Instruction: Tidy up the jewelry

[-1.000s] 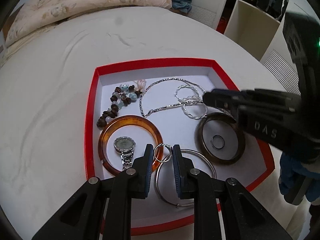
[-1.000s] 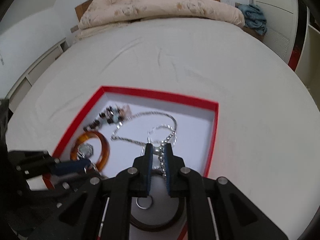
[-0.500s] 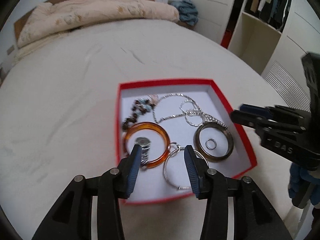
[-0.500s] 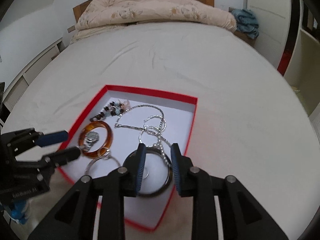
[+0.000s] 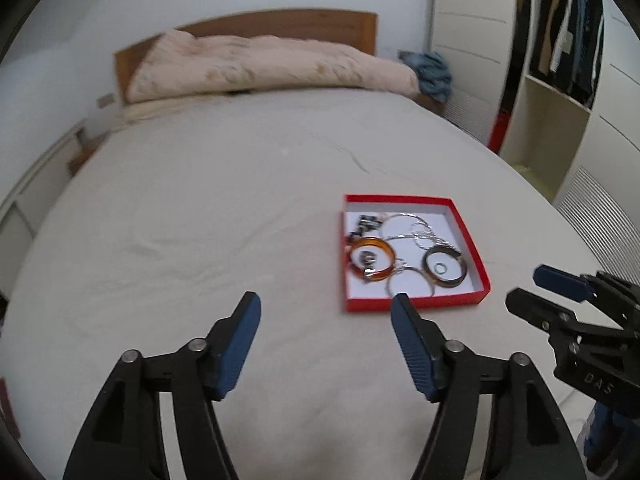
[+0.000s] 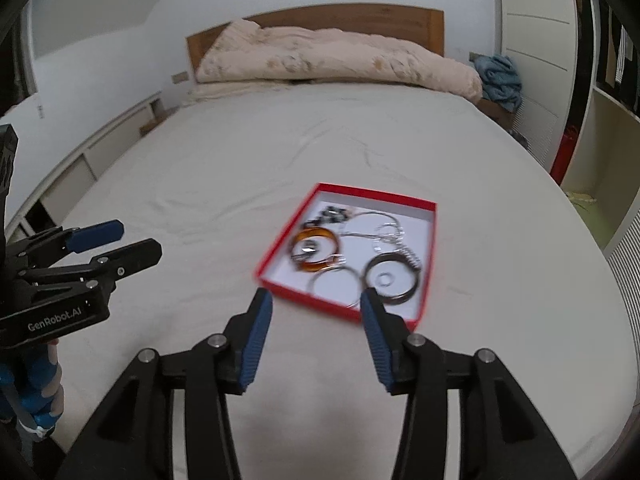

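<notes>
Hovering over bed (image 5: pixel 200 208), both grippers empty.
Left gripper (image 5: pixel 325 318) and right gripper (image 6: pixel 316 312) fingers spread wide, touching nothing; red jewelry box (image 6: pixel 430 248) lies just beyond fingertips.

Soft even indoor light, faint shadows; strong fisheye bending, dark vignette corners; slight motion blur.

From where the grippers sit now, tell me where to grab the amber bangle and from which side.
Take the amber bangle on its band at the left arc, coming straight down from above with one finger inside the hoop and one outside. It lies flat in the red box, so there is no edge to pinch sideways. The watch crosses its near rim, so I would avoid that part.
</notes>
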Demonstrator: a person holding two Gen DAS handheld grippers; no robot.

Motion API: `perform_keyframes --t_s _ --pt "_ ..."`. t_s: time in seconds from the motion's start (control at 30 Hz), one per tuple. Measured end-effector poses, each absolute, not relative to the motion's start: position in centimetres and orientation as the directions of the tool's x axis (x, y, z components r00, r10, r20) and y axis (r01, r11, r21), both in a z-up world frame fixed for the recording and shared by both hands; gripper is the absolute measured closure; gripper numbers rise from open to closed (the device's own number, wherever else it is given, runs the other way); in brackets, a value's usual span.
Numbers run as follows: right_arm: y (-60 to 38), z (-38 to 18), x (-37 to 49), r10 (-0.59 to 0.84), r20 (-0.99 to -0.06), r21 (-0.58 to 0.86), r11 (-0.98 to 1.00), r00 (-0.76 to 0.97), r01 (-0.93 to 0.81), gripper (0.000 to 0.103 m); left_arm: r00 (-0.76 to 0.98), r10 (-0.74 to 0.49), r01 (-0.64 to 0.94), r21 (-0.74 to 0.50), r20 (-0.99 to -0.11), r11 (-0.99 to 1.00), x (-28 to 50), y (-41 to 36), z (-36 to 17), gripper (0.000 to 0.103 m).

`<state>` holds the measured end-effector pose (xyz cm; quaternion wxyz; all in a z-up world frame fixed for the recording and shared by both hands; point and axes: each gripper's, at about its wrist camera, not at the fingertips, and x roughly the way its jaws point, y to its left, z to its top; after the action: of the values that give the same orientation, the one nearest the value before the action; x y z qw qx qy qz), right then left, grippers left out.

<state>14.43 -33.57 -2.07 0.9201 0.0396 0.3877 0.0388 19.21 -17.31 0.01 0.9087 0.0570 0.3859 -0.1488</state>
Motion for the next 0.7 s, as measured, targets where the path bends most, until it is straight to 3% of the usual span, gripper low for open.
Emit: perform_keyframes --t_s 0.33,0.7 --pt "-27.6 0.8 6.9 0.102 -0.671 0.104 0.994 0.734 -0.044 0.05 0.739 -0.115 0.205 0.058 -0.664 0.977 9.5 -11.0 3.4 0.019" --pt "-23.6 1.7 1.2 0.123 -0.648 0.096 0.992 0.752 -0.079 0.049 0.802 -0.091 0.152 0.054 -0.591 0.987 2.0 -6.7 6.8 0.014"
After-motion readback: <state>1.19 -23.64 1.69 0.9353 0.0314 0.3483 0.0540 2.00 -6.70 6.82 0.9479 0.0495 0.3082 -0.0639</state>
